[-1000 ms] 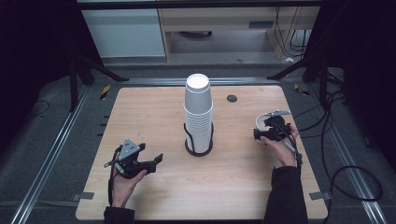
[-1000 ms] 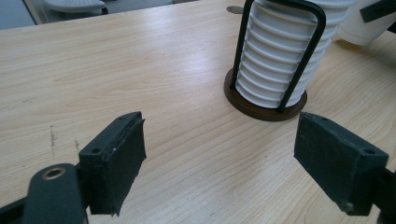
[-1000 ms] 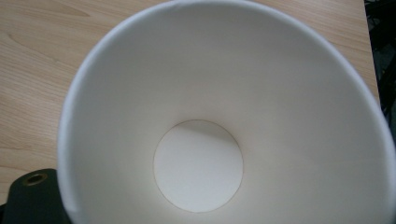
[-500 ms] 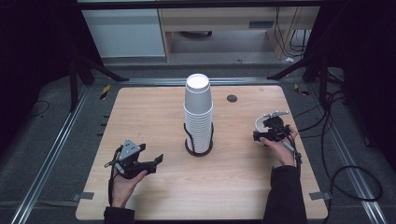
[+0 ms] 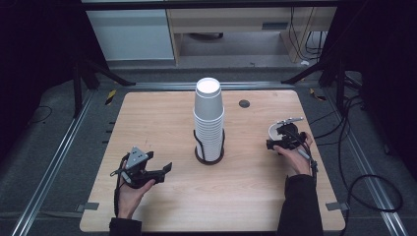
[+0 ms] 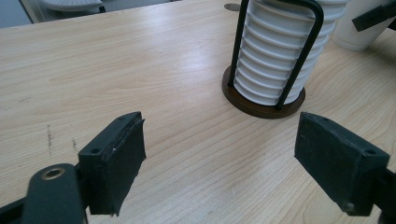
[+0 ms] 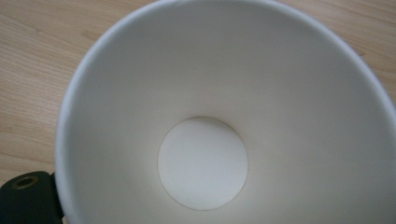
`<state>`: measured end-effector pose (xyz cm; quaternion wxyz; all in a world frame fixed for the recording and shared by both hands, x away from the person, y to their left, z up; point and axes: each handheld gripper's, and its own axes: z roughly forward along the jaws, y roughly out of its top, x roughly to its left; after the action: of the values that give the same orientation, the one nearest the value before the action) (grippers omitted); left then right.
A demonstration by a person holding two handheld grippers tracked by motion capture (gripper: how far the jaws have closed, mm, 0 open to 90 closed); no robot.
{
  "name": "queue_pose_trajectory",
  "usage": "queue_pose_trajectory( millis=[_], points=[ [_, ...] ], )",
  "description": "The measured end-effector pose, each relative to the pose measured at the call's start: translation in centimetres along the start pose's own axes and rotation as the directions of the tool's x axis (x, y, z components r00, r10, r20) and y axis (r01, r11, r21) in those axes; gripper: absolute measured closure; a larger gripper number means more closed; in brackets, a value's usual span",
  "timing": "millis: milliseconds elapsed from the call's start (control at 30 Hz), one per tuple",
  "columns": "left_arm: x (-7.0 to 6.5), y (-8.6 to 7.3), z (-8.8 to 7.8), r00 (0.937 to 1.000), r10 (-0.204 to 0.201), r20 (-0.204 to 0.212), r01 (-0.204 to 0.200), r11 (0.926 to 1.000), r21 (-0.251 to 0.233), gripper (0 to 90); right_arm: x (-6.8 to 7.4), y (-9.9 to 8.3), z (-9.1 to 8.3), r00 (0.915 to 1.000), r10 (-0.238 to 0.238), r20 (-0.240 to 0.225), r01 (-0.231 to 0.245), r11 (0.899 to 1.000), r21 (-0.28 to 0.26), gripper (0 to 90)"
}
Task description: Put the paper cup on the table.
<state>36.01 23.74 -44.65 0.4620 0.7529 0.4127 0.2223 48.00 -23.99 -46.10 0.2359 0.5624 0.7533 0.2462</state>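
A tall stack of white paper cups (image 5: 209, 115) stands upside down in a black wire holder (image 5: 209, 156) at the table's middle. The left gripper view shows the stack (image 6: 278, 51) up close, on the holder's round brown base (image 6: 252, 103). My left gripper (image 5: 158, 162) is open near the front left, its jaws (image 6: 219, 163) wide apart, empty, and pointing at the holder. To the right of the stack, my right gripper (image 5: 274, 138) is shut on a single white cup (image 5: 271, 132), held low over the table. That cup's open mouth (image 7: 219, 116) faces the right gripper's camera and hides the jaws.
The light wooden table (image 5: 162, 118) has a small dark round grommet (image 5: 244, 103) behind the stack. Black cables (image 5: 364, 172) lie on the floor at the right. Metal rails (image 5: 59, 162) run along both sides of the table.
My right gripper has shifted slightly toward the left and front with the cup in it. The left gripper and the stack have stayed in place.
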Motion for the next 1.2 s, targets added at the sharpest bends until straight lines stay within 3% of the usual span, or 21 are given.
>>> queue_pose_trajectory(
  millis=[133, 267, 467, 567, 700, 867, 1100, 1200],
  points=[
    [-0.1, 0.0, 0.0, 1.0000, 0.006, 0.004, -0.006, 1.0000, 0.000, 15.3, 0.1, 0.0, 0.1, 0.9998, 0.001, -0.018, 0.000, 1.000, 0.026, 3.0],
    [-0.1, 0.0, 0.0, 1.0000, 0.004, 0.007, -0.004, 1.0000, 0.001, 15.3, 0.4, -0.2, -0.1, 0.9995, -0.031, 0.000, 0.031, 0.998, 0.047, 2.4],
    [-0.2, 0.1, 0.0, 0.9999, 0.012, 0.011, -0.012, 0.9999, 0.002, 15.2, 0.5, -1.0, -1.0, 0.9997, -0.016, -0.019, 0.016, 0.999, 0.046, 1.5],
    [-0.3, 0.1, 0.0, 0.9998, 0.013, 0.014, -0.013, 0.9999, 0.001, 15.2, 0.8, -1.5, -1.5, 0.9999, -0.015, -0.006, 0.015, 0.999, 0.046, 1.5],
    [-0.4, 0.2, -0.2, 0.9997, 0.017, 0.017, -0.017, 0.9999, -0.004, 15.1, 1.4, -2.1, -2.3, 0.9999, -0.012, 0.003, 0.011, 1.000, 0.025, 1.9],
    [-0.3, 0.2, -0.2, 0.9998, 0.013, 0.014, -0.013, 0.9999, -0.004, 15.0, 1.5, -3.2, -3.7, 0.9994, 0.032, -0.016, -0.033, 0.999, -0.028, 1.7],
    [-0.2, 0.0, -0.1, 1.0000, 0.005, 0.007, -0.005, 1.0000, -0.003, 14.9, 1.9, -5.5, -6.8, 0.9953, 0.083, -0.050, -0.089, 0.987, -0.133, 2.5],
    [-0.1, 0.0, -0.1, 1.0000, 0.004, -0.003, -0.004, 1.0000, 0.004, 14.8, 2.3, -6.1, -7.9, 0.9951, 0.071, -0.069, -0.082, 0.982, -0.169, 2.8]
  ],
)
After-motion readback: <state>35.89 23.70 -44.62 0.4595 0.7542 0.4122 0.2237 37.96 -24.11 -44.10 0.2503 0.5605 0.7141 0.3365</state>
